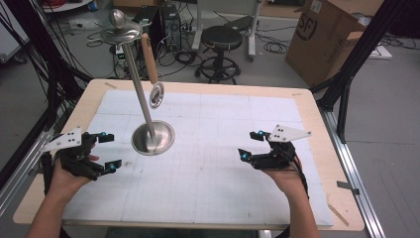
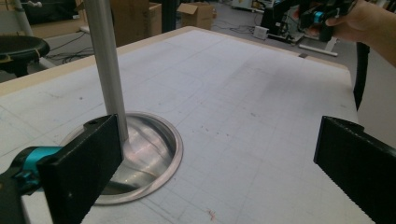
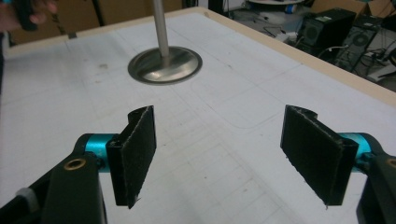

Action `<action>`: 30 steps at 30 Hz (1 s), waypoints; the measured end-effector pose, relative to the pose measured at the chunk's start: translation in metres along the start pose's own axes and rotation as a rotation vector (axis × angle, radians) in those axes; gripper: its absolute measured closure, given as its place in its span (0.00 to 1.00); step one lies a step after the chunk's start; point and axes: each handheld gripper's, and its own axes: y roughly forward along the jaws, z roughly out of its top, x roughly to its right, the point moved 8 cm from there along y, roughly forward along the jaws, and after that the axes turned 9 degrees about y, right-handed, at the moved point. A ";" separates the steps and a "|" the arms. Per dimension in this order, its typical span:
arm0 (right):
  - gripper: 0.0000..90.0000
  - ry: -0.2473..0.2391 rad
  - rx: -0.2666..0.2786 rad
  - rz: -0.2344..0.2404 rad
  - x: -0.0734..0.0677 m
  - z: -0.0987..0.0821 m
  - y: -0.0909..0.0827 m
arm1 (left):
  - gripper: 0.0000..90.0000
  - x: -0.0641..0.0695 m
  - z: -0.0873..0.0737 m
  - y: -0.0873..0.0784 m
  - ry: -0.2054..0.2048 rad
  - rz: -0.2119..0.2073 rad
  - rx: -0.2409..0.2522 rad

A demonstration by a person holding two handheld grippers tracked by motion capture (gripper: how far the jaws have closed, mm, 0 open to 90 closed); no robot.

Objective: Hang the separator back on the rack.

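A metal stand stood left of centre in the high view, its round dished base resting on the white gridded mat and its thin pole rising toward the upper left of the frame to a small top plate with a ball knob. A wooden-handled ladle hung from that top plate, just beside the pole, its shiny bowl at the lower end above the mat.

The left gripper sat at the lower left of the high view, held in the person's left hand, with its jaws spread wide and nothing between them; it was near the stand's base but apart from it. In the left gripper view the base lay just behind the jaw at the lower left.

The right gripper sat at the lower right of centre, well apart from the stand, released, its jaws parted over bare mat. In the right gripper view the stand showed in the upper middle, beyond the two pads
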 end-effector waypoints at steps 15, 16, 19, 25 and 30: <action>0.27 0.050 -0.072 -0.046 0.019 -0.026 -0.007 | 0.02 -0.004 -0.003 0.002 -0.005 0.053 -0.002; 0.26 0.054 -0.076 -0.051 0.021 -0.028 -0.008 | 0.02 -0.004 -0.003 0.002 -0.008 0.058 -0.004; 0.25 0.072 -0.077 -0.055 0.026 -0.033 -0.012 | 0.02 -0.005 -0.005 0.003 -0.013 0.061 -0.015; 0.23 0.092 -0.115 -0.061 0.033 -0.046 -0.012 | 0.02 -0.005 -0.008 0.005 -0.028 0.057 -0.019; 0.22 0.093 -0.120 -0.068 0.035 -0.051 -0.010 | 0.02 -0.005 -0.013 0.007 -0.042 0.044 -0.038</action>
